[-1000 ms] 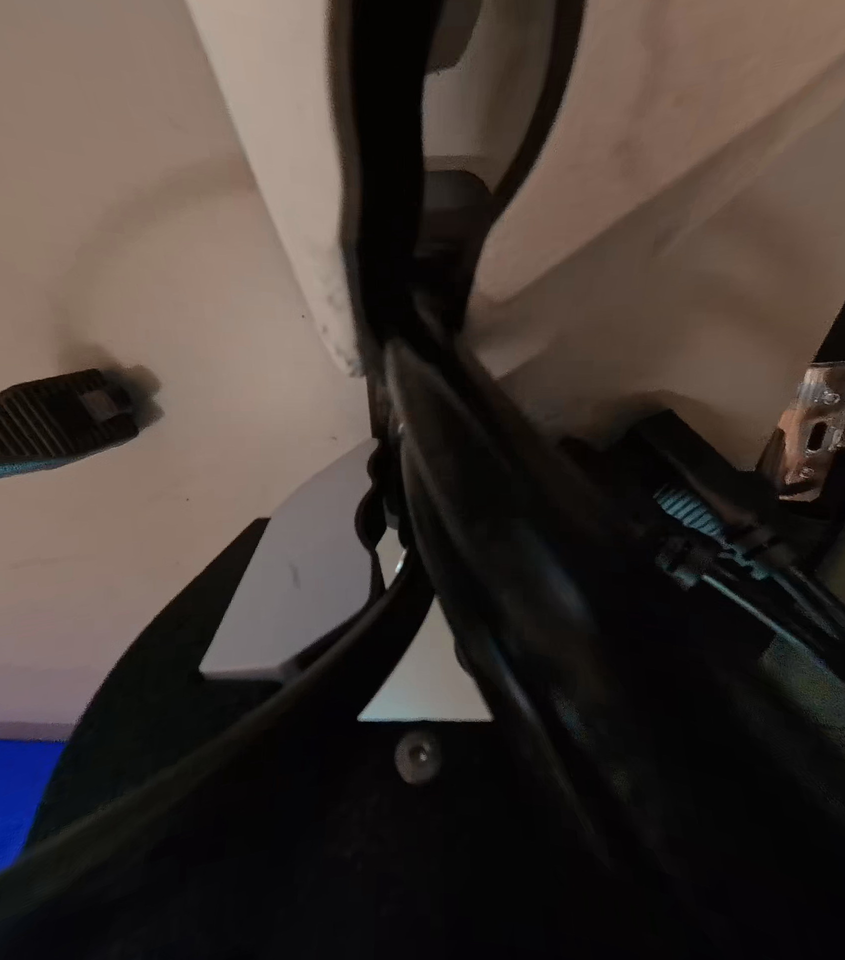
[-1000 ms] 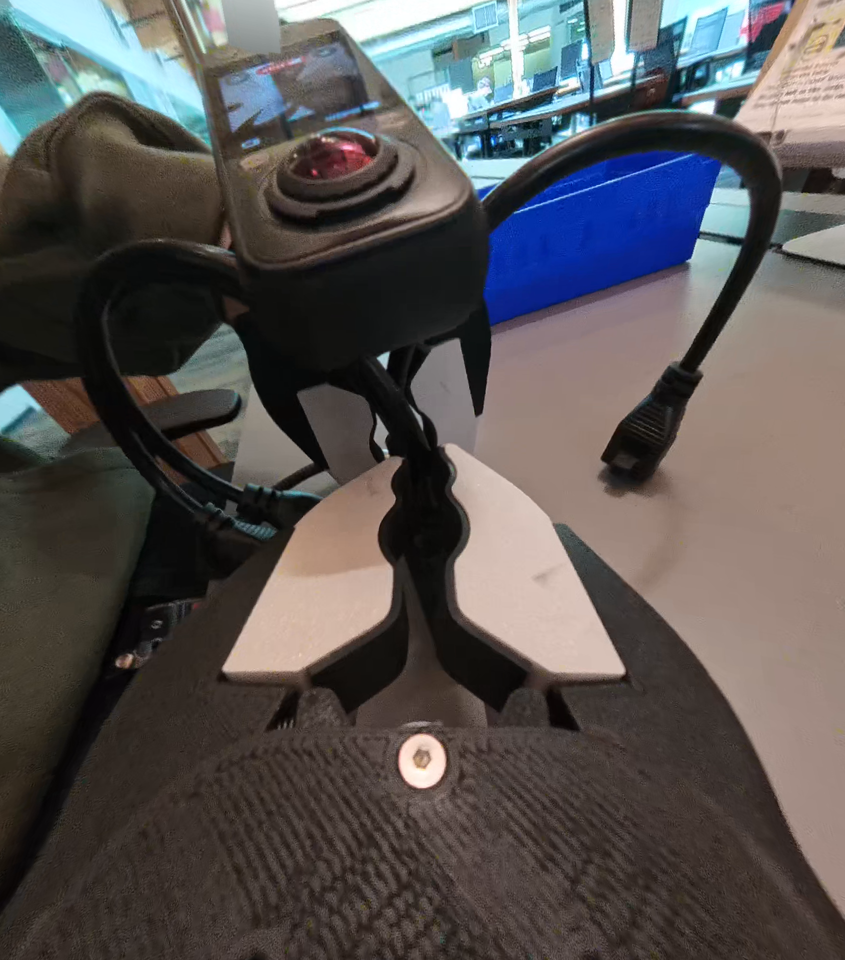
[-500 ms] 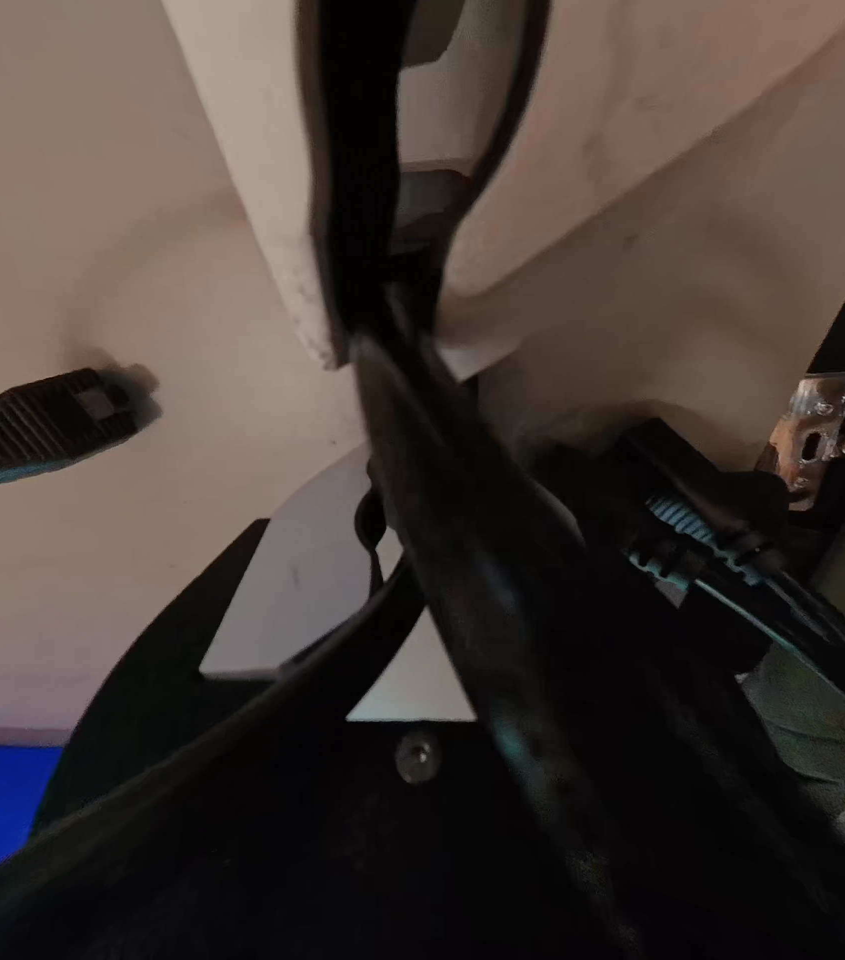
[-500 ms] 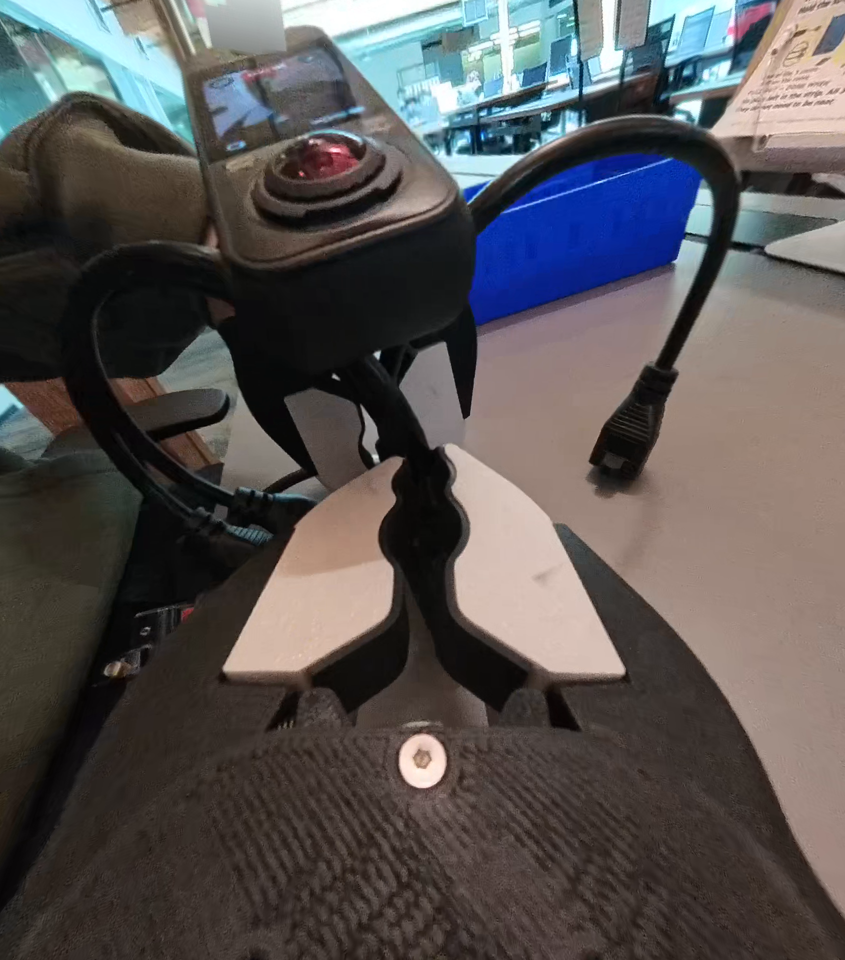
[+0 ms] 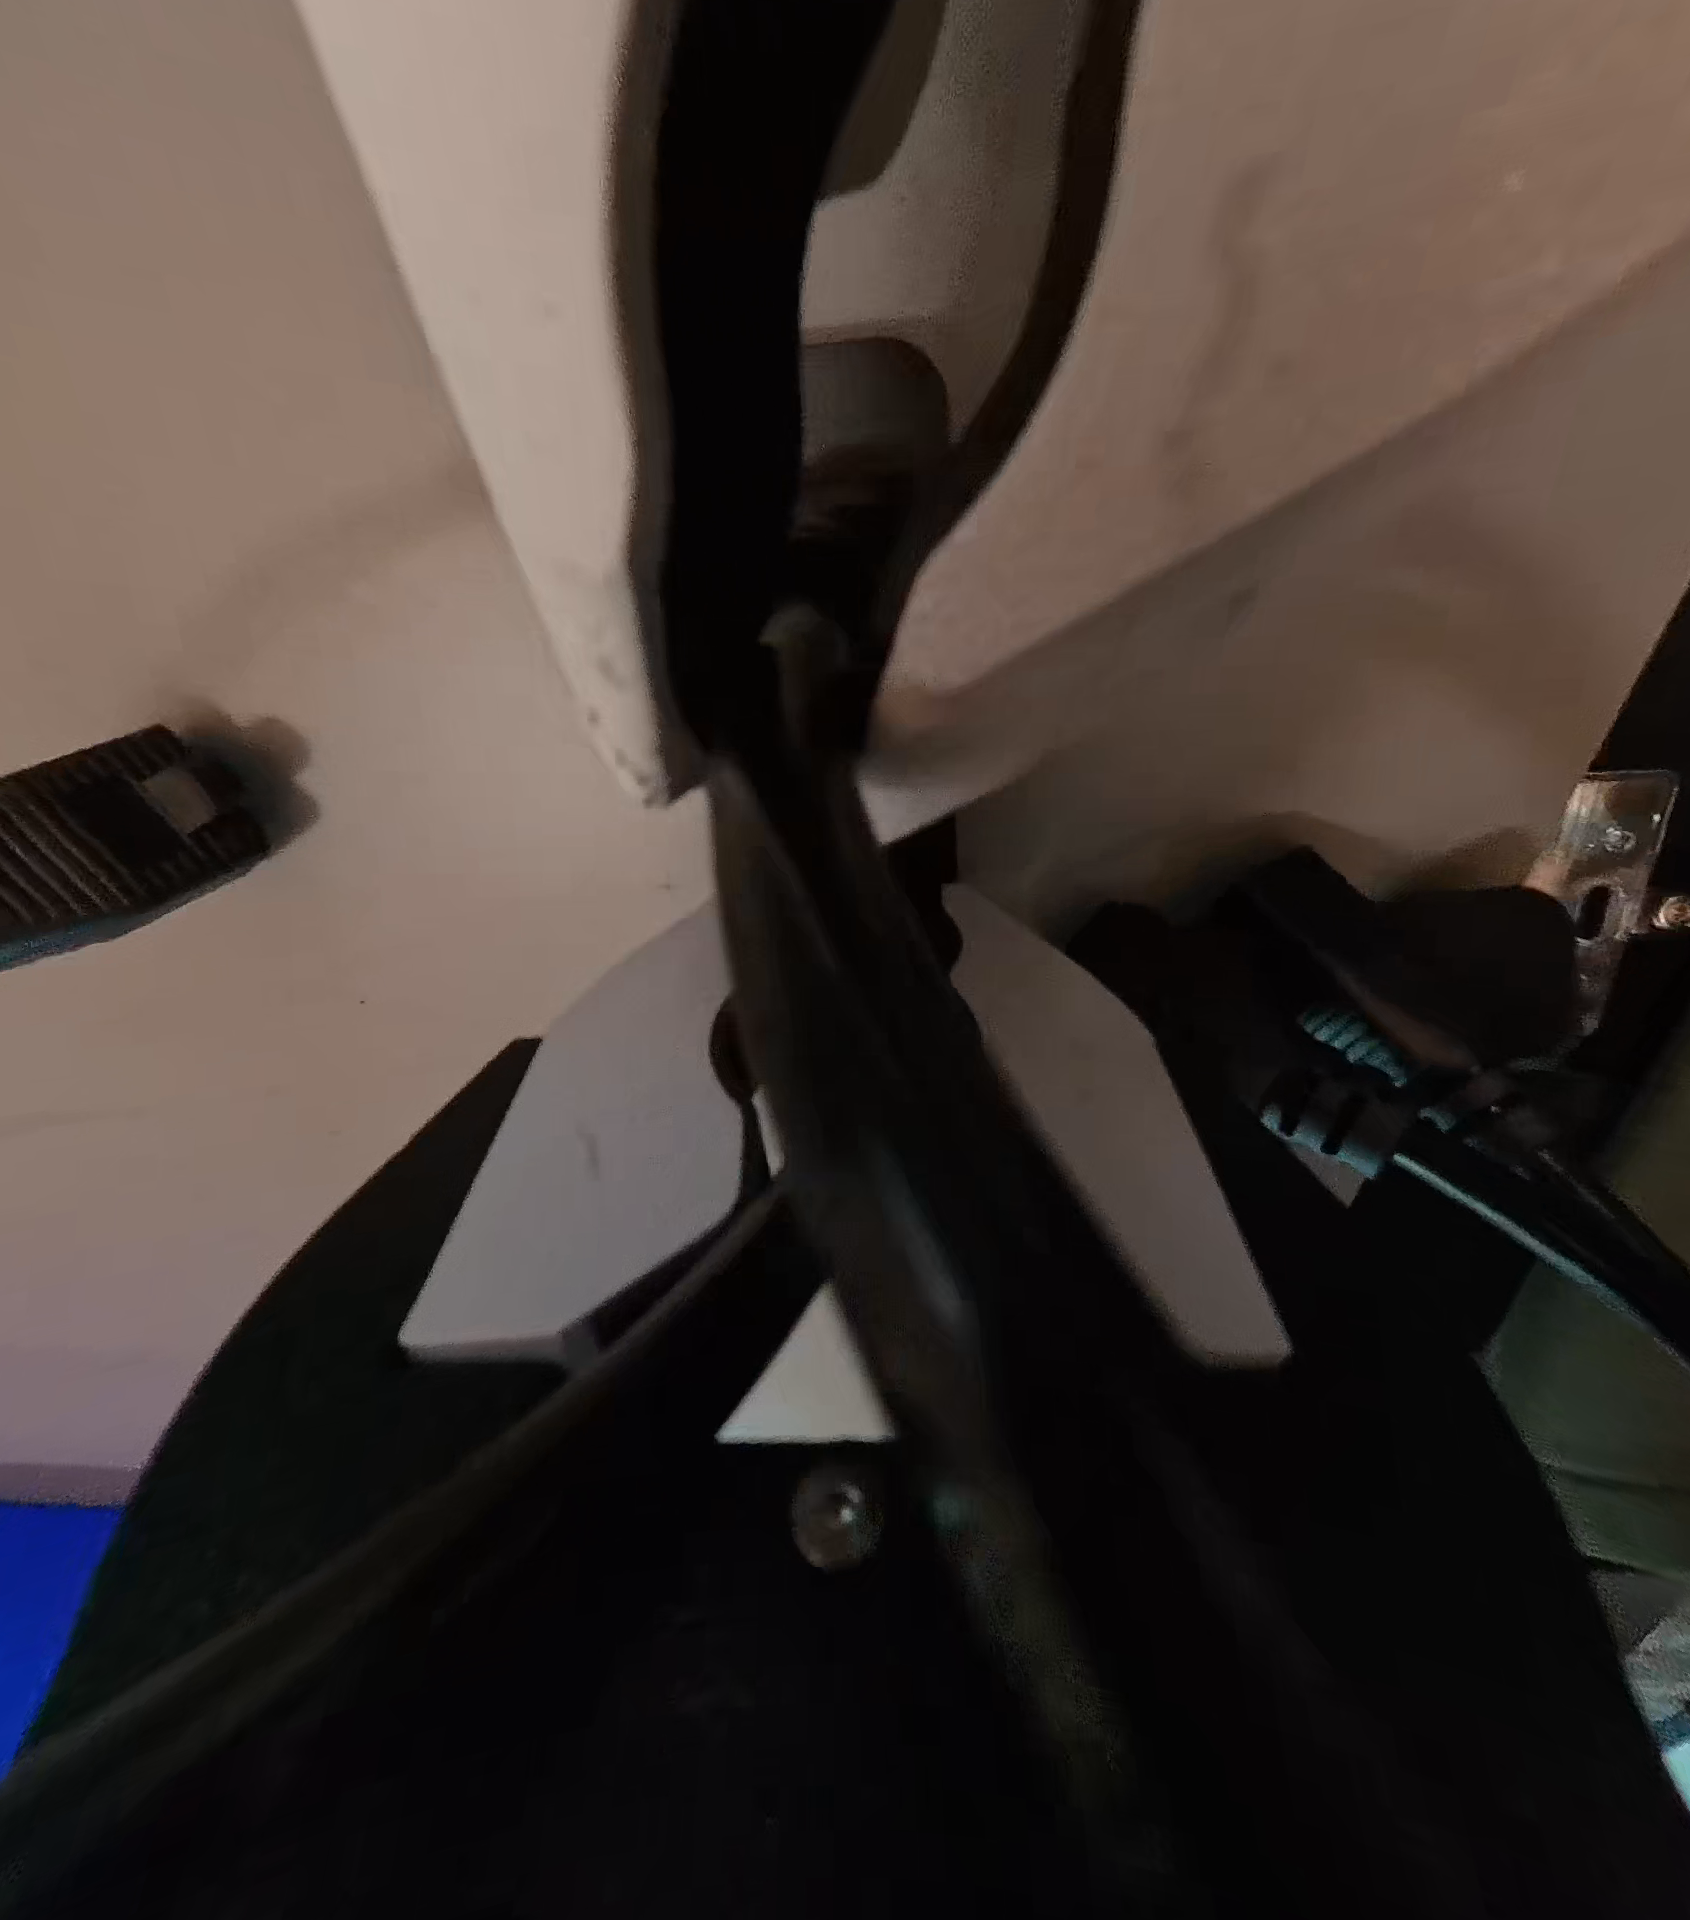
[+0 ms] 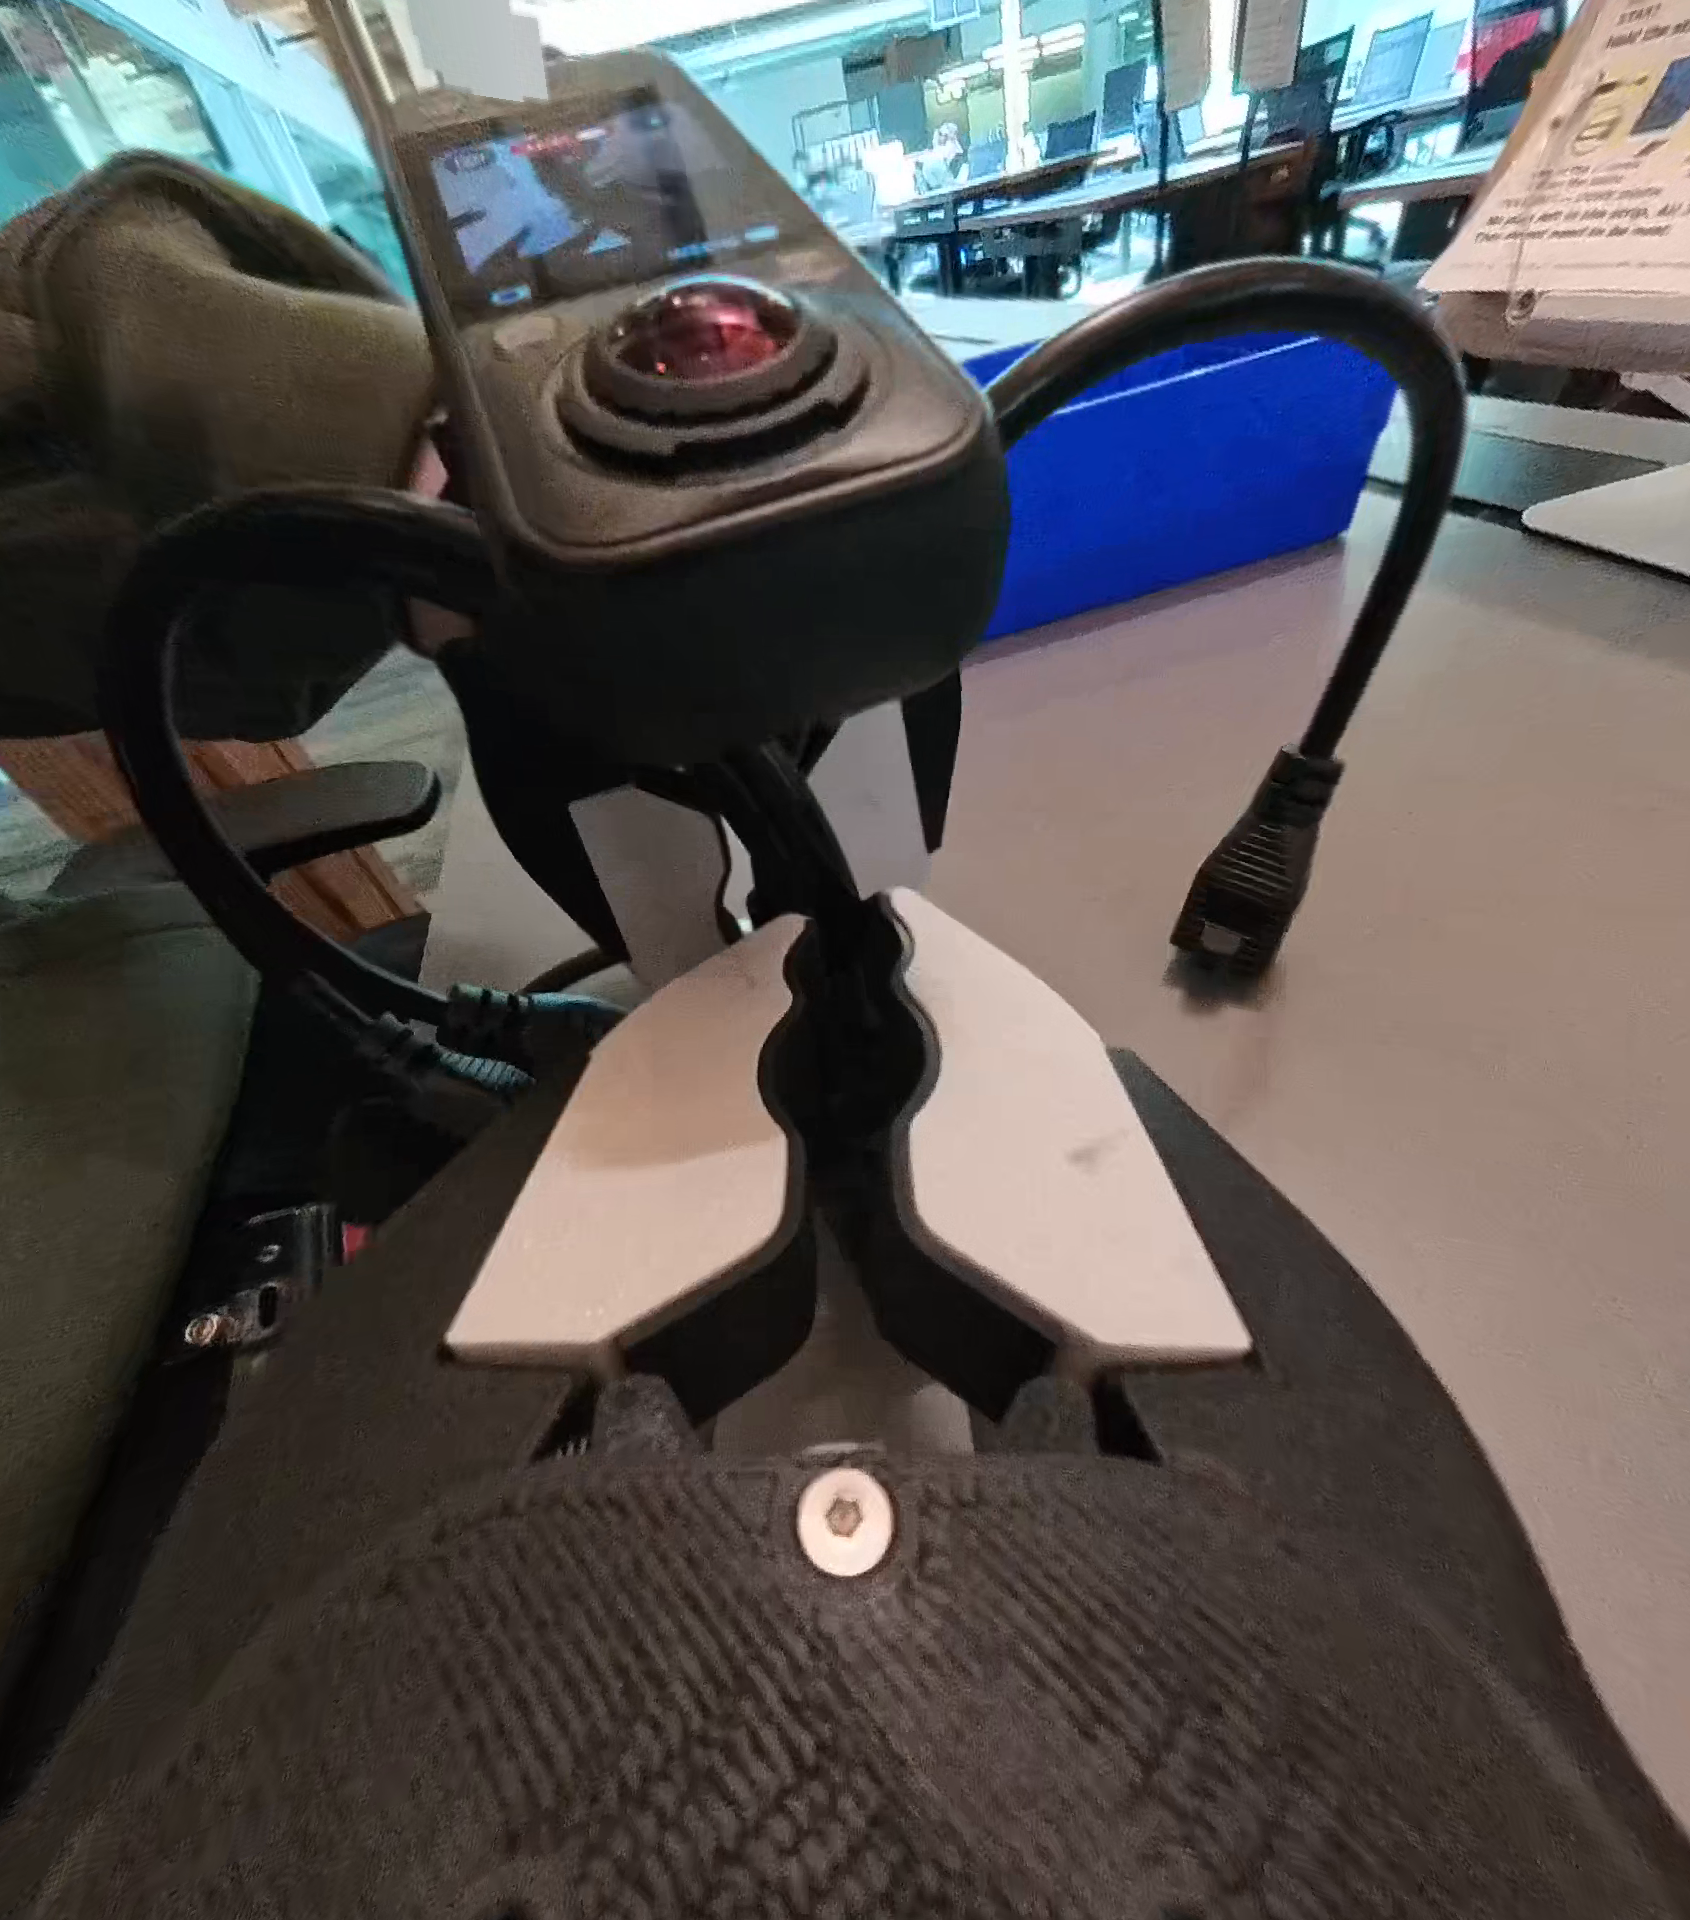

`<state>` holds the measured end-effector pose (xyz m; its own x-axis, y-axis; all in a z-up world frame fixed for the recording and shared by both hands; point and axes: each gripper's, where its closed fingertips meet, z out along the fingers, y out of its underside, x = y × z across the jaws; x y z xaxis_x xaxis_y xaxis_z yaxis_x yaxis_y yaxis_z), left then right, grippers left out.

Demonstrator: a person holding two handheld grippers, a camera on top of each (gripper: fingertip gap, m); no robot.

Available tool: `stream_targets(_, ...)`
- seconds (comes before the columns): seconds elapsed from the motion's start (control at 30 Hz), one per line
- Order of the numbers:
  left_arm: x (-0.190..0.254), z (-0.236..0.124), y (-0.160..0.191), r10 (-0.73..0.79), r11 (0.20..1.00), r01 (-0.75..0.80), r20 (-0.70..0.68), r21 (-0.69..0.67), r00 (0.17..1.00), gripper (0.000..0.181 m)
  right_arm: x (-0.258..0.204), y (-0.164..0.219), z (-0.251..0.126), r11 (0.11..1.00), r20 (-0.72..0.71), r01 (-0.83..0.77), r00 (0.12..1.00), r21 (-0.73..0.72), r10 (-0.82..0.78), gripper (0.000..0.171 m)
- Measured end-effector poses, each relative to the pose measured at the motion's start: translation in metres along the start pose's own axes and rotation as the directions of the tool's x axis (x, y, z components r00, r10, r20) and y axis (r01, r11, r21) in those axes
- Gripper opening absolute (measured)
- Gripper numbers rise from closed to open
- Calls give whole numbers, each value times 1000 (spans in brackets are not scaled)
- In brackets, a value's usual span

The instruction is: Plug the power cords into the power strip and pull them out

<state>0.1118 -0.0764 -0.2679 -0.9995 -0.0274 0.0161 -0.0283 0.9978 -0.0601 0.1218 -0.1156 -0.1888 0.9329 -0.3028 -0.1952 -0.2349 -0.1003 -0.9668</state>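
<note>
The right gripper [image 6: 846, 977] is nearly closed, and a black cord [image 6: 799, 831] is pinched between its white fingers [image 6: 1017, 1132]. This cord rises toward 12 o'clock and passes under the left gripper [image 6: 758, 862], which is held just ahead, nose to nose with the right one. In the left wrist view the fingers [image 5: 612, 1143] of the left gripper are also close together, with blurred black cords [image 5: 851, 1039] crossing between them; whether a cord is really clamped there cannot be told, because the cords cover the gap. Beyond these fingers, at 12 o'clock, the white fingers of the other gripper are seen with a dark plug-like part [image 5: 862, 416] between them.

At 2 o'clock in the right wrist view a second cord [image 6: 1360, 343] makes a high arch, and its black connector [image 6: 1246, 883] rests free on the grey tabletop [image 6: 1547, 1039]. At 9 o'clock two more cord ends [image 6: 467, 1029] with ribbed collars lie near a green sleeve [image 6: 145, 416]. A blue bin [image 6: 1184, 468] stands behind, at 1 o'clock.

The power strip itself cannot be identified with certainty in either view. No cord is seen seated in a socket, and at least one connector lies loose. It is judged that the task is somewhere in the middle; how many cords were already handled cannot be said.
</note>
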Motion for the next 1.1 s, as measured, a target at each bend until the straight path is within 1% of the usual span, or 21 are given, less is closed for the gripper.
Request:
stream_targets(0.1,0,1,-1,17,999,-16,14,-40,1000,26,5,2,-4,1000,3,-4,1000,-23,4,7)
stream_targets(0.13,-1,1,-3,-15,1000,15,10,-19,1000,30,11,0,-3,999,-1,-53,999,13,53,7)
stream_targets(0.23,-3,1,-4,-47,999,47,17,7,999,31,16,-4,1,985,6,-136,991,106,136,9)
stream_targets(0.27,-3,1,-3,-40,999,40,12,13,999,31,15,-3,2,985,-3,-132,991,106,134,8)
stream_targets(0.3,-2,1,-3,-19,1000,19,6,8,1000,31,9,-2,1,993,2,-90,996,79,90,8)
stream_targets(0.33,0,1,-3,-3,1000,3,1,-3,1000,26,5,0,-2,999,8,-44,999,30,44,8)
stream_targets(0.4,0,1,-4,13,999,-13,5,-30,1000,26,5,2,-6,999,7,20,1000,-46,-20,8)
stream_targets(0.47,-3,1,-9,-48,999,48,10,-8,999,30,20,-2,-6,999,-17,-51,999,-11,51,8)
stream_targets(0.6,-5,1,-10,-88,995,87,7,38,996,32,29,-5,-1,993,-38,-100,994,58,103,9)
stream_targets(0.63,-5,1,-10,-79,996,79,8,42,997,33,27,-4,0,994,-42,-95,994,44,97,8)
stream_targets(0.7,-2,1,-10,-46,999,46,6,19,999,33,16,-1,-3,999,-37,-1,999,-34,-1,8)
stream_targets(0.73,-1,1,-10,-30,1000,30,-1,8,1000,27,11,1,-6,996,-20,39,999,-81,-41,7)
stream_targets(0.77,0,1,-9,-17,1000,17,-15,-1,1000,27,7,2,-8,989,-14,88,996,-115,-90,8)
stream_targets(0.8,0,1,-9,-13,1000,13,-23,-5,1000,25,8,2,-9,986,-18,103,994,-127,-107,8)
stream_targets(0.83,-1,1,-10,-26,1000,26,-19,-7,999,24,11,1,-10,989,-12,84,996,-119,-86,8)
stream_targets(0.9,-3,1,-12,-57,998,57,-2,5,998,33,20,-1,-11,997,-41,33,999,-73,-36,8)
stream_targets(0.93,-3,1,-12,-56,998,56,0,10,998,33,20,-2,-10,998,-40,20,999,-55,-22,8)
stream_targets(0.97,-3,1,-12,-54,998,54,-5,19,999,27,18,-3,-9,999,-38,13,999,-38,-14,7)
stream_targets(1.0,-1,1,-12,-38,999,38,-16,18,999,27,10,-2,-8,999,-7,16,1000,-39,-16,7)
stream_targets(1.07,2,1,-11,-3,1000,3,-22,8,1000,24,4,1,-11,988,-4,105,994,-112,-106,8)
stream_targets(1.1,2,1,-11,-6,1000,6,-21,-3,1000,25,4,2,-13,985,8,106,994,-134,-106,7)
